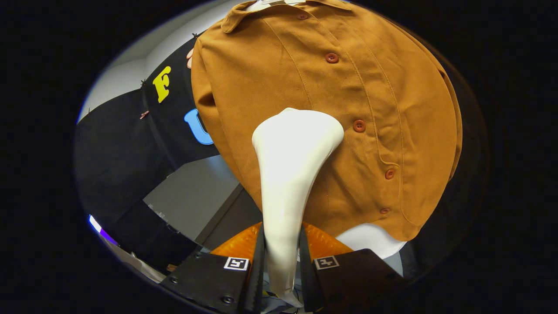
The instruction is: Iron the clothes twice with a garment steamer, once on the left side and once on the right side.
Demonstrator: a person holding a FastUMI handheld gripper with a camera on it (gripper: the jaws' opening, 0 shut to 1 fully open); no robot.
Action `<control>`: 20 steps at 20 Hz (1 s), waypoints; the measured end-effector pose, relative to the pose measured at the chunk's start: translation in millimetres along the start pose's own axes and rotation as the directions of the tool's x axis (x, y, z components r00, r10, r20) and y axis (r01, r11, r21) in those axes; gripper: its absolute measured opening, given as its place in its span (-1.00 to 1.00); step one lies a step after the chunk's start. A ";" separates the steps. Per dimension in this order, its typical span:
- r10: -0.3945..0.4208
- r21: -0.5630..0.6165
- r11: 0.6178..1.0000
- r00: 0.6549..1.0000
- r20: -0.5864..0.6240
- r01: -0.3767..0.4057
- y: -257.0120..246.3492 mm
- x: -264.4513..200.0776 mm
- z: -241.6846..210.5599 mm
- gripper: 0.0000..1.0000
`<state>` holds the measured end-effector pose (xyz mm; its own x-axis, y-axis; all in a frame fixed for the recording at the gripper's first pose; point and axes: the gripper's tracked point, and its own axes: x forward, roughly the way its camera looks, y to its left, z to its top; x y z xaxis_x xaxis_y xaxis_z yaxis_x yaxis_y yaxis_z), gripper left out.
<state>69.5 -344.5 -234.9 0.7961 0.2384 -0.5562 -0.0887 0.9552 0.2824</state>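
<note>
Gripper (281, 261) clenched on the white garment steamer (290, 170) handle, both fingers pressing. Steamer head sits on the brown button-up shirt (348, 87) just beside the button placket, mid-height. Keep head flat to fabric & stroke slow, straight down – don't snag the buttons (358, 126).

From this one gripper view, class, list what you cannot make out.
1. Steam face of the white garment steamer: turned toward the brown buttoned shirt, so contact is unclear.
2. Shirt collar top and hanger: cut off at the edge.
3. Steamer handle's base: hidden between the gripper fingers clamping it.
</note>
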 end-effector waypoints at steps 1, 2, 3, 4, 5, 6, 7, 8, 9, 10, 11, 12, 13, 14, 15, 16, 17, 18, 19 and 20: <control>-0.001 -0.003 1.000 1.000 0.004 0.001 0.7 -4.8 0.7 -0.21; -0.006 -0.007 1.000 1.000 0.013 0.006 2.2 -11.3 3.4 -0.21; -0.011 -0.011 1.000 1.000 0.028 0.012 3.0 -19.2 9.3 -0.21; -0.015 -0.016 1.000 0.999 0.052 0.016 3.7 -30.4 17.5 -0.21; -0.019 -0.021 1.000 0.997 0.074 0.020 4.5 -40.4 26.8 -0.21; -0.025 -0.030 0.999 0.994 0.102 0.028 3.8 -52.2 36.6 -0.21; -0.034 -0.043 0.998 0.991 0.131 0.040 3.6 -64.5 48.3 -0.21; -0.044 -0.055 0.997 0.985 0.164 0.054 1.6 -76.9 60.7 -0.21; -0.059 -0.067 0.995 0.979 0.196 0.074 -1.9 -89.0 72.8 -0.21; -0.077 -0.077 0.992 0.971 0.227 0.097 -7.5 -100.1 85.8 -0.21; -0.098 -0.084 0.989 0.961 0.258 0.123 -14.8 -109.4 99.8 -0.21; -0.115 -0.085 0.986 0.952 0.284 0.145 -22.8 -116.6 113.4 -0.21; -0.124 -0.084 0.984 0.945 0.303 0.156 -30.0 -123.0 124.9 -0.21; -0.129 -0.081 0.983 0.940 0.317 0.162 -36.6 -128.4 133.5 -0.22; -0.135 -0.079 0.982 0.936 0.326 0.170 -45.3 -132.0 141.2 -0.21; -0.138 -0.078 0.982 0.933 0.333 0.173 -53.1 -133.5 148.0 -0.21; -0.139 -0.078 0.981 0.930 0.340 0.175 -61.3 -133.4 153.8 -0.22; -0.143 -0.077 0.981 0.928 0.343 0.180 -70.2 -130.9 158.0 -0.22; -0.148 -0.073 0.980 0.928 0.341 0.183 -78.4 -127.4 161.3 -0.21; -0.148 -0.065 0.982 0.930 0.335 0.179 -85.4 -123.1 163.0 -0.22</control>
<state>76.7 -484.0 -63.2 0.9546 0.0219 -0.2972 0.0166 0.9918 0.1264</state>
